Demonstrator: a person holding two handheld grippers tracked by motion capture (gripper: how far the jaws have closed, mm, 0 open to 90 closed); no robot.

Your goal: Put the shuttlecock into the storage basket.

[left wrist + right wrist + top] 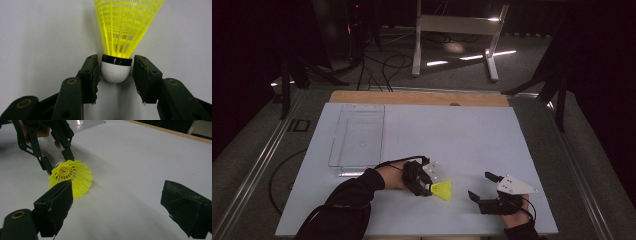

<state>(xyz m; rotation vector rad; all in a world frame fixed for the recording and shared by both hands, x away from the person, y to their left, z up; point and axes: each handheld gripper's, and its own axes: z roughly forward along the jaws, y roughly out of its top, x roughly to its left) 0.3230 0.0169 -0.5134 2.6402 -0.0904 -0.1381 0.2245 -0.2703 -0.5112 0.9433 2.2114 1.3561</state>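
Observation:
A yellow plastic shuttlecock (443,190) lies on its side on the white table top, skirt pointing right. My left gripper (430,187) is at its cork end. In the left gripper view the white cork (115,72) sits between the jaws of my left gripper (116,75); the left pad touches it and the right pad stands a sliver off. My right gripper (479,185) rests to the right, open wide and holding nothing. In the right gripper view the shuttlecock (72,176) lies beyond my right gripper (117,202), with the left gripper (56,162) behind it.
A clear plastic tray (359,135) lies at the back left of the white board (462,135). A wooden strip (422,97) runs along the far edge. Beyond the table stand a metal frame and cables on the floor.

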